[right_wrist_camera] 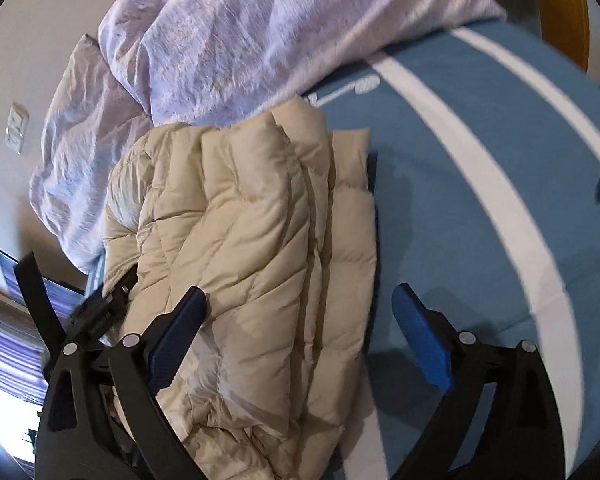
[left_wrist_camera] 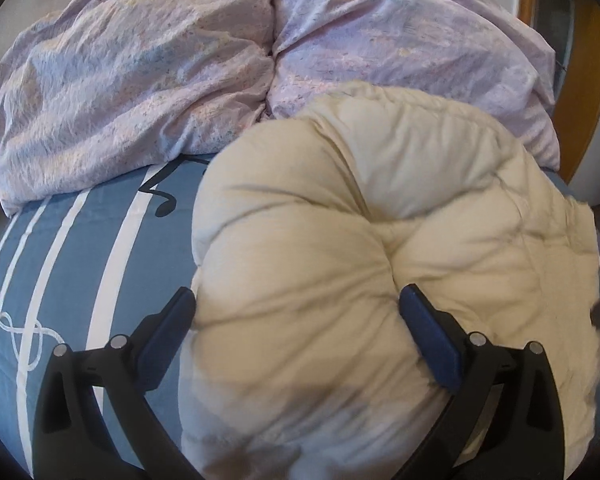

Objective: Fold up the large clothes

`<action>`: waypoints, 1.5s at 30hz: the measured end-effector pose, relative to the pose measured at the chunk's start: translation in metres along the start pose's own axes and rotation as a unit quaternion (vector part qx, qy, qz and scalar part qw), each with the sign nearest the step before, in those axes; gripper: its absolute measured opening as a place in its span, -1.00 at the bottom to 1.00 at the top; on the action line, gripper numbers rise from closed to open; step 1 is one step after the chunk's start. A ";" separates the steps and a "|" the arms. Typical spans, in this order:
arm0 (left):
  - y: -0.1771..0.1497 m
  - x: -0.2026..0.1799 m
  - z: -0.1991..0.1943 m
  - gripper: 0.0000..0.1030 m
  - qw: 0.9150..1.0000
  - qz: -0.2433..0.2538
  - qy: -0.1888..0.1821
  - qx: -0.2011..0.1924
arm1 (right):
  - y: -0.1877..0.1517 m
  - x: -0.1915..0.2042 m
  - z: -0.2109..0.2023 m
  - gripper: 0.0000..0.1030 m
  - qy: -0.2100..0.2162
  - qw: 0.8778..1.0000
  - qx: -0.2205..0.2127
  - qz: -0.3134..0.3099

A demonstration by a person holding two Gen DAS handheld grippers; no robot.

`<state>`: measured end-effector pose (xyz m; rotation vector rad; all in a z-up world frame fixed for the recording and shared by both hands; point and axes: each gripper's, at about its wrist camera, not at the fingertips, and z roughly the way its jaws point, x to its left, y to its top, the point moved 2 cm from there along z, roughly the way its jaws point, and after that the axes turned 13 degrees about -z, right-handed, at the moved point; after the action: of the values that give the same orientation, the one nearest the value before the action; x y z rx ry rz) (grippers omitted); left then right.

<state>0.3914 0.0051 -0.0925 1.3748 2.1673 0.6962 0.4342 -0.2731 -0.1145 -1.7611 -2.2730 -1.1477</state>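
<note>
A beige quilted puffer jacket [left_wrist_camera: 340,240] lies bunched and folded on the blue striped bed sheet [left_wrist_camera: 80,264]. My left gripper [left_wrist_camera: 296,312] is open, its blue pads [left_wrist_camera: 428,336] straddling the jacket's near bulge from above. In the right wrist view the same jacket [right_wrist_camera: 252,240] lies in stacked layers. My right gripper [right_wrist_camera: 300,312] is open over the jacket's right edge, its left pad [right_wrist_camera: 180,332] against the fabric and its right pad [right_wrist_camera: 420,332] over bare sheet [right_wrist_camera: 480,200]. The left gripper's black frame [right_wrist_camera: 96,312] shows at the jacket's left side.
A crumpled lilac duvet [left_wrist_camera: 160,80] fills the far part of the bed, and shows in the right wrist view [right_wrist_camera: 228,40]. A wooden frame [left_wrist_camera: 580,80] stands at the right. A wall socket [right_wrist_camera: 16,128] is on the left wall.
</note>
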 end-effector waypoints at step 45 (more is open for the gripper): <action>0.002 0.096 0.020 0.65 0.934 -0.202 -0.240 0.170 | -0.001 -0.005 0.037 -0.40 0.168 0.984 -0.025 0.057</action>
<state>0.3687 0.0972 -0.1177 1.0500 2.1123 -0.1683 0.4501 -0.2563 -0.1442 -1.5491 -1.9402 -1.3696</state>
